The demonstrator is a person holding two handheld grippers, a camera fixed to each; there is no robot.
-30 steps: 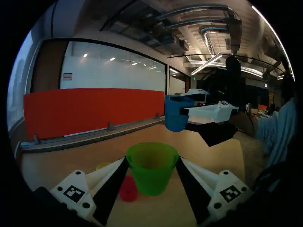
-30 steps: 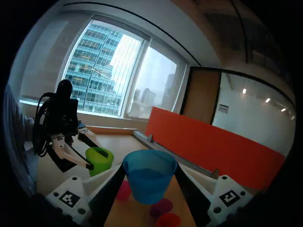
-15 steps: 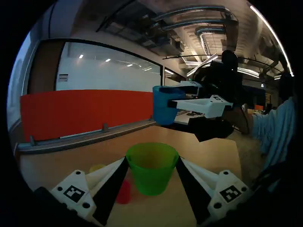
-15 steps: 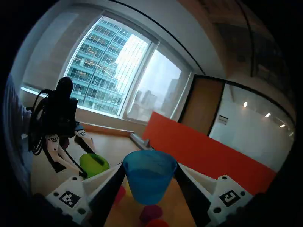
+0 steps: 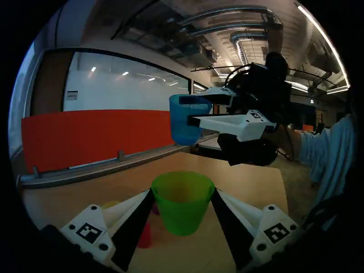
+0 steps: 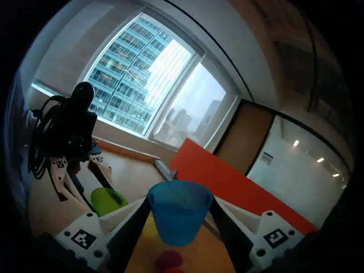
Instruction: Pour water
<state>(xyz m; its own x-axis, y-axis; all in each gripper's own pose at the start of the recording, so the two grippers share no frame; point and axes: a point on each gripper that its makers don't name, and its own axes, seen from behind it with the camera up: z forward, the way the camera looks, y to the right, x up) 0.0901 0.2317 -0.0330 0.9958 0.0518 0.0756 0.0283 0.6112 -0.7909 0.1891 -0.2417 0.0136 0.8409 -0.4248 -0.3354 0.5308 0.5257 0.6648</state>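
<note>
Blue cup [image 6: 179, 217] is pinched upright in the jaws of the right gripper [image 6: 179, 200], up in the air.

- **Change:** over the last second in the left gripper view it has climbed and swung across. It was off to the right of the green cup [image 5: 183, 207]. Now it sits higher and roughly over the green rim, a touch left, with a clear gap between them.
- **Right gripper view agrees:** the green cup has dropped lower in frame and the horizon has rolled. The hand is lifting.
- **Green cup:** it hasn't shifted in its grip. The left gripper [image 5: 183, 195] jaws pinch it upright above the bench [image 5: 255, 177], with a small red cup [image 5: 144, 235] on the bench below.
- **Water:** I can't make out the level in the blue cup from here.

My read is that positioning is nearly done and the pour hasn't started, since the blue cup shows no tilt yet. Next I'd tip its lip toward the green mouth, slowly. From that height the stream could miss or splash.
</note>
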